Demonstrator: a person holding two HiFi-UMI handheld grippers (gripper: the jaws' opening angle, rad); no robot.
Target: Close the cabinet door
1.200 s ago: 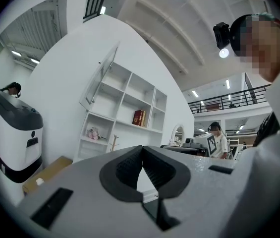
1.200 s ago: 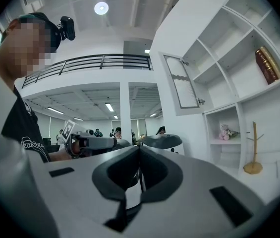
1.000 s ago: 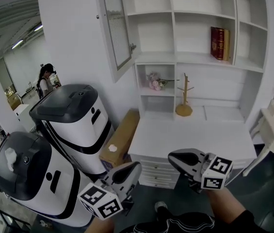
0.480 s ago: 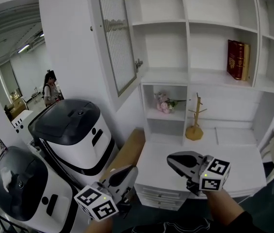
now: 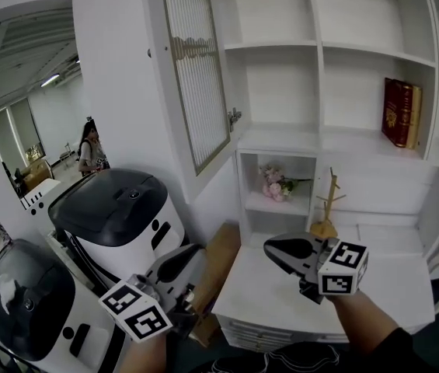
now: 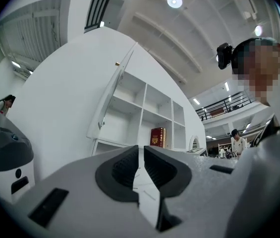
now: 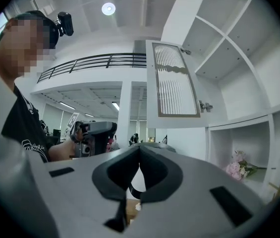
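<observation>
**Below the cabinet door (image 5: 197, 68), swung wide and waiting for a push**

Low and nearest, well below the door, the left gripper (image 5: 179, 261) and the right gripper (image 5: 281, 249) are held up side by side. Each has its jaws pressed together with nothing between them. Below the door and to its right stands a white desk (image 5: 281, 298), with the right gripper hanging over its bare top. Beneath the door's free edge sit a black-lidded white machine (image 5: 114, 208), another like it nearer still, and a cardboard box (image 5: 221, 259).

The door stands swung out to the left of the shelves, hung on its right edge, with a hinge (image 5: 235, 117) showing low there. It looks like a light, stiff painted frame round a ribbed pane, so I judge it will swing easily. The pane is likely fragile and the paint slick. It is best pressed on the frame near the free left edge, by the small knob (image 5: 150, 53).

Right of the door and further back are flowers (image 5: 277, 183), a wooden stand (image 5: 328, 208) and a red book (image 5: 402, 111). Left of it, a mirror or opening shows a bright hall and a person (image 5: 91, 150).
</observation>
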